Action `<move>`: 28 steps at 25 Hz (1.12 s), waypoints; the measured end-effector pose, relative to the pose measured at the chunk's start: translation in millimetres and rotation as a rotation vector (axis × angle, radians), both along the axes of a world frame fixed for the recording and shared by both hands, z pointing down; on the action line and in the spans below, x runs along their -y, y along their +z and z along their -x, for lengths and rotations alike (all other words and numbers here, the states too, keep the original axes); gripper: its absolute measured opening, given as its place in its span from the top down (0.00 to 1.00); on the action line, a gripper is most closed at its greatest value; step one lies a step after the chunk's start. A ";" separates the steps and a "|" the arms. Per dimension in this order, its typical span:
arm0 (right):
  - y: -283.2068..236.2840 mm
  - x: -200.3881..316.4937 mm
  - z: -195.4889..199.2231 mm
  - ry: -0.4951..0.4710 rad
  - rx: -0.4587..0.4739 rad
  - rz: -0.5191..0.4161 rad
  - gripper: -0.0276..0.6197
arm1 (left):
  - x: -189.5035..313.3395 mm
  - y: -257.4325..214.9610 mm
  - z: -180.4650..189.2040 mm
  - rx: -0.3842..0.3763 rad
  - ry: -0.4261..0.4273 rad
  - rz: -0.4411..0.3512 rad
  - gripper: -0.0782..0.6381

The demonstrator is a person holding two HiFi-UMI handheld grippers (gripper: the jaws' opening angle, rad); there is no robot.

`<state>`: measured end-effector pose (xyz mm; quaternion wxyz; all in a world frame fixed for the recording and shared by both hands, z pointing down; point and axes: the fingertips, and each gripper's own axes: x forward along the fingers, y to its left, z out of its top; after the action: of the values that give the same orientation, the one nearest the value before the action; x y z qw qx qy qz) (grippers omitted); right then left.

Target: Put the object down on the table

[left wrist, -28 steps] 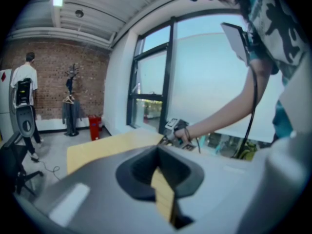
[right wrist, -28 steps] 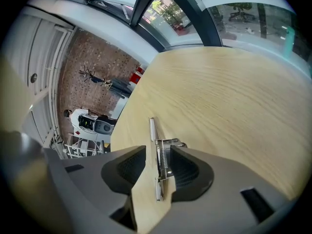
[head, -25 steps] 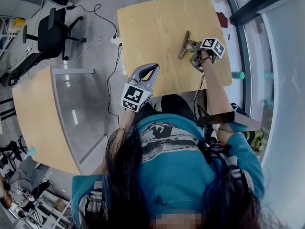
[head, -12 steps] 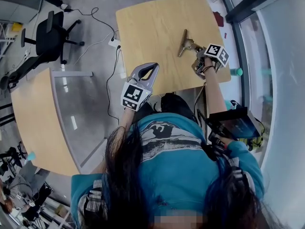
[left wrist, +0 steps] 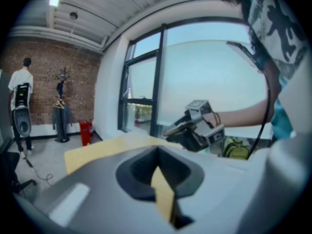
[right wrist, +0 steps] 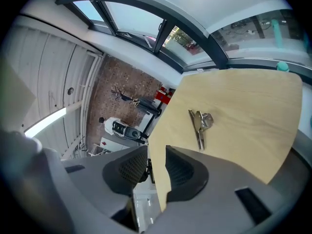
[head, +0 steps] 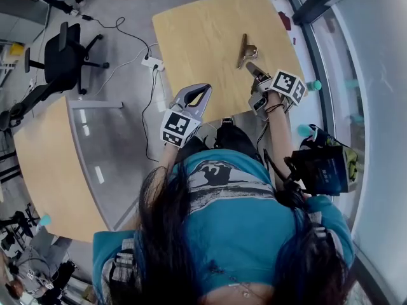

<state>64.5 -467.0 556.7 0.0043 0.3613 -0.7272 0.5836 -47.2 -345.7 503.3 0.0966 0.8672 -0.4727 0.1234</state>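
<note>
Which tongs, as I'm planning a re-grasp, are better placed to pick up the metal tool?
Right, likely. The right tongs hover over the table close to the tool, pointing at it, jaws apart and closing, empty. The left tongs sit at the table's near edge, farther off, tips together.

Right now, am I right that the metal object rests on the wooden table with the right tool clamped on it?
Not quite: the metal object rests on the wooden table, but the right tool is clear of it, its jaws closing with nothing between them; the right gripper view shows this.
</note>
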 end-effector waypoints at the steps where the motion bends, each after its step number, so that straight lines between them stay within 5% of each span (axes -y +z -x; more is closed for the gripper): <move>1: -0.7 -2.7 -0.1 0.009 -0.006 -0.003 0.78 | 2.4 0.6 -0.9 0.000 0.005 0.000 0.89; 8: -12.8 -75.3 27.9 0.041 -0.026 -0.041 0.90 | -38.5 -1.1 16.0 -0.017 0.068 -0.009 0.89; 28: -9.1 -266.7 71.0 0.131 -0.039 0.004 0.92 | -167.3 9.2 44.0 -0.093 0.239 0.037 0.89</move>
<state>-6.5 -200.3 547.6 -0.0190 0.4196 -0.7005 0.5770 -91.2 -178.4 512.5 0.1192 0.9201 -0.3588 0.1023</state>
